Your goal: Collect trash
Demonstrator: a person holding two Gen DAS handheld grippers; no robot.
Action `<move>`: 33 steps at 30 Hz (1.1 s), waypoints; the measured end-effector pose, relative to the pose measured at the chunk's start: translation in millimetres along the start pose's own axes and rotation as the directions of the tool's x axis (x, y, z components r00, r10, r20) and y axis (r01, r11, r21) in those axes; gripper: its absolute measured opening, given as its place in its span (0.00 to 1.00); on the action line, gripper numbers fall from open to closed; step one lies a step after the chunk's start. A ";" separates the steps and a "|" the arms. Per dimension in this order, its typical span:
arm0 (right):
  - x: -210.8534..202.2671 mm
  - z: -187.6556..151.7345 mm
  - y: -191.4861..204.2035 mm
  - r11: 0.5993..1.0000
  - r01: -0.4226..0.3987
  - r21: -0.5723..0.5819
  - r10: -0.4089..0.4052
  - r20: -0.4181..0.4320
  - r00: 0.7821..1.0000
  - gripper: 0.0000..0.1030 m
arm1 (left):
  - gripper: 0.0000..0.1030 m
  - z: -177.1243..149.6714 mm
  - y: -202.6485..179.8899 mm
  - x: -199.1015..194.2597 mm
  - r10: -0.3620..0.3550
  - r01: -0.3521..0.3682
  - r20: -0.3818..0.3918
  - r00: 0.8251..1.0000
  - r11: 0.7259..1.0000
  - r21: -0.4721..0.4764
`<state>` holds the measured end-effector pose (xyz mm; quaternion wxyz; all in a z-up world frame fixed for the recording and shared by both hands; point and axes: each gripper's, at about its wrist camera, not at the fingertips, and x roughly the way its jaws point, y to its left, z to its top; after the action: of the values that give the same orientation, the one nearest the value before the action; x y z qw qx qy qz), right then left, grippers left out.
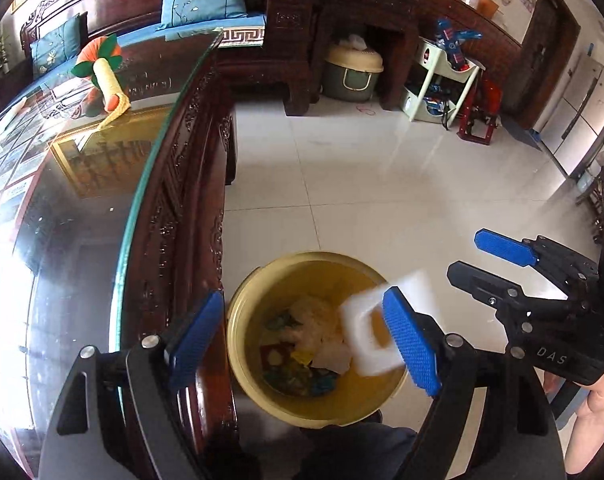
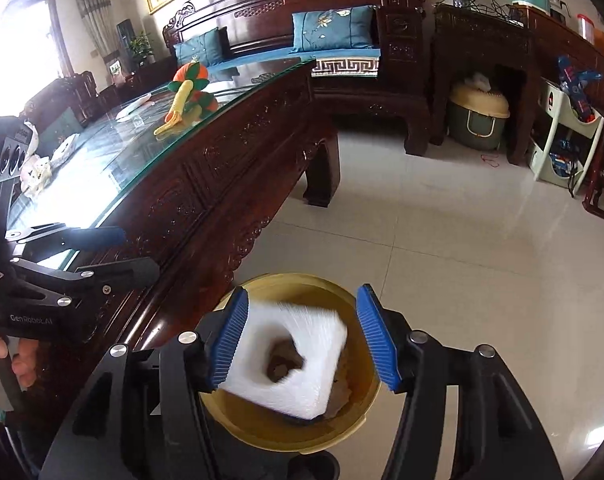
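A yellow bin point(image 1: 258, 396) stands on the floor beside the table, with several pieces of trash inside; it also shows in the right wrist view point(image 2: 270, 436). A white square foam piece with a hole point(image 2: 290, 360) is blurred in the air over the bin mouth, between the jaws of my open right gripper point(image 2: 302, 340), touching neither pad clearly. It also shows in the left wrist view point(image 1: 375, 328). My left gripper point(image 1: 305, 344) is open and empty above the bin. The right gripper point(image 1: 497, 260) appears there at right, open.
A dark carved wooden table with a glass top point(image 2: 114, 168) runs along the left, holding an orange and yellow plush toy point(image 2: 186, 96) and white items point(image 2: 38, 168). A sofa with blue cushions point(image 2: 333, 32), a cabinet and a toy rack point(image 2: 561, 136) stand at the back. Pale tile floor point(image 2: 481, 260) lies to the right.
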<state>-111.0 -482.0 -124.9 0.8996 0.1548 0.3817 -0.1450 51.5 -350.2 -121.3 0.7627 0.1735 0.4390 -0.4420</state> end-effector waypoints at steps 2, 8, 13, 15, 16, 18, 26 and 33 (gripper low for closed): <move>-1.0 1.0 2.9 1.000 0.001 -0.004 -0.001 0.001 1.000 0.54 | 0.80 -0.9 2.2 -3.1 0.000 0.000 0.006 1.000 1.000 -0.006; -6.7 3.6 11.8 1.000 0.004 -0.016 -0.003 0.008 1.000 0.54 | 0.80 -1.4 5.1 -15.7 0.002 -0.002 0.035 0.999 1.000 -0.014; -15.6 8.7 26.1 0.999 0.000 -0.040 0.002 0.032 0.999 0.54 | 0.82 -5.7 9.6 -36.7 0.019 -0.017 0.090 0.996 1.000 -0.019; -20.1 11.9 32.9 0.999 -0.003 -0.050 0.005 0.050 0.999 0.56 | 0.84 -7.3 11.7 -47.5 0.041 -0.039 0.117 0.992 0.999 -0.019; -21.6 12.4 36.2 0.998 -0.005 -0.055 0.008 0.056 0.998 0.57 | 0.85 -8.4 13.8 -54.6 0.052 -0.050 0.133 0.990 0.999 -0.020; -25.2 14.8 44.1 0.998 -0.007 -0.064 0.011 0.068 0.998 0.58 | 0.88 -10.8 18.2 -69.1 0.069 -0.065 0.164 0.984 0.998 -0.024; -40.4 22.1 73.1 0.994 -0.009 -0.109 0.019 0.093 0.995 0.60 | 0.91 -19.3 40.2 -107.0 0.102 -0.092 0.230 0.968 0.994 -0.055; -71.1 30.3 109.8 0.988 -0.013 -0.154 0.042 0.188 0.981 0.67 | 0.96 -32.7 62.9 -141.5 0.162 -0.126 0.313 0.936 0.983 -0.130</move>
<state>-97.3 -383.7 -34.4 0.9431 0.0763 0.3018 -0.1172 55.0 -220.5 -30.7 0.8628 0.0893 0.3176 -0.3831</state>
